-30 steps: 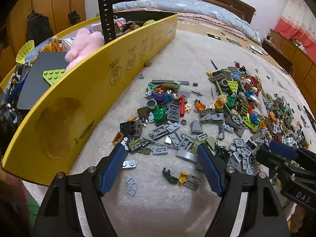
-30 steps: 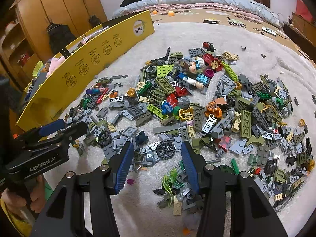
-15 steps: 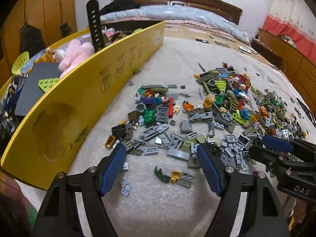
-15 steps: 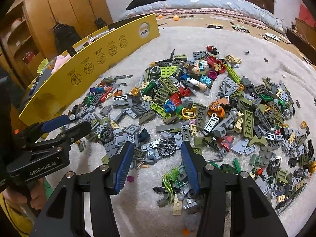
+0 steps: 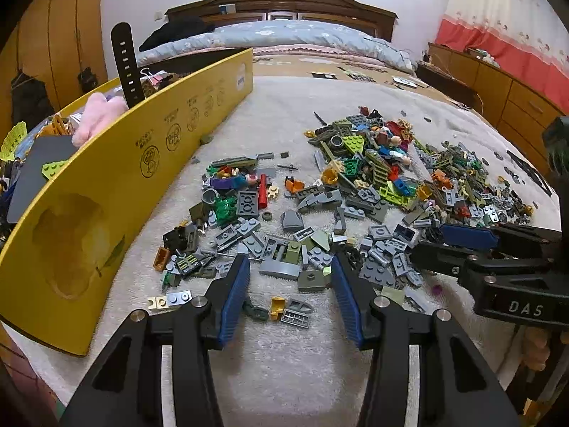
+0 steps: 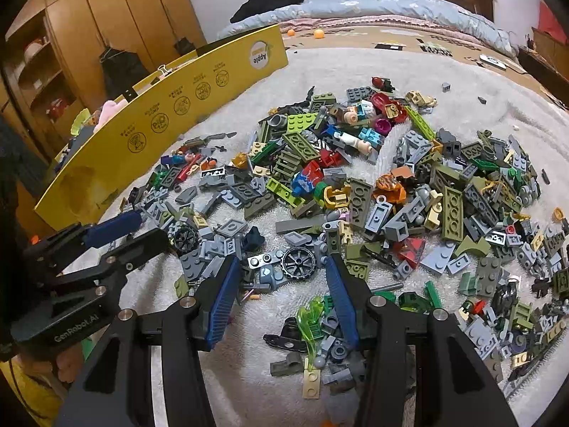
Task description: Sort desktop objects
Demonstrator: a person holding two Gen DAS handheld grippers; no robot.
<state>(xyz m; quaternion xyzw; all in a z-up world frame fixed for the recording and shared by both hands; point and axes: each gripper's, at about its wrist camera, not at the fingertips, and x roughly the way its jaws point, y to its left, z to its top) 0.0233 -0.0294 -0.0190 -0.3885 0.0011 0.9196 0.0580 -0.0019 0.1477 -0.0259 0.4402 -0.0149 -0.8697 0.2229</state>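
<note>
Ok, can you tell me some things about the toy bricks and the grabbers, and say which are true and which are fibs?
1. The bricks lie on a pale fuzzy cover. True.
2. The yellow box is empty. False: a pink plush and other things are inside.
3. The right gripper has a black wheel between its jaws. True, unpinched.
4. The left gripper is clamped on a red brick. False: its jaws are closing, gripping nothing.
</note>
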